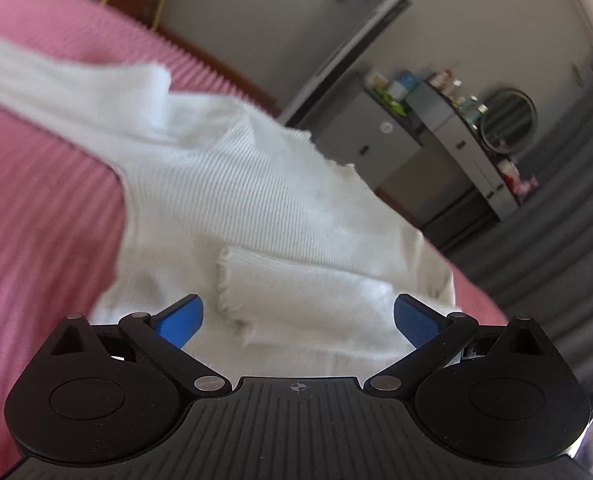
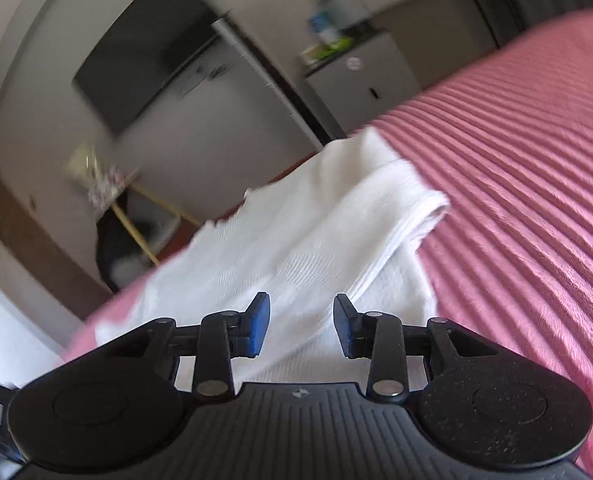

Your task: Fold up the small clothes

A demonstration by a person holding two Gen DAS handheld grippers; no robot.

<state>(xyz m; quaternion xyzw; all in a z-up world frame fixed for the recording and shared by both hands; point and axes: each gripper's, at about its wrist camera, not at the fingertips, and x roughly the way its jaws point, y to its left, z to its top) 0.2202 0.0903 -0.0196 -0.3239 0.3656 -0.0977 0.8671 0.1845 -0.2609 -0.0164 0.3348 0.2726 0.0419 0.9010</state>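
A small white ribbed top [image 1: 232, 184] lies on the pink striped bedspread [image 1: 36, 220]. One sleeve [image 1: 296, 292] is folded across its body, the other sleeve [image 1: 56, 68] stretches out to the upper left. My left gripper [image 1: 298, 320] hovers just above the folded sleeve with its blue pads wide apart and nothing between them. In the right wrist view the same white top [image 2: 296, 248] lies creased, with a rolled fold [image 2: 412, 208] toward the right. My right gripper [image 2: 301, 320] is over the cloth, its jaws parted by a narrow gap and holding nothing.
The pink bedspread [image 2: 516, 168] spreads wide to the right. Beyond the bed's edge stand a grey cabinet [image 1: 456, 140] with bottles and a round mirror [image 1: 508, 120], a wall-mounted dark screen [image 2: 148, 52] and a low stand with yellow legs [image 2: 136, 220].
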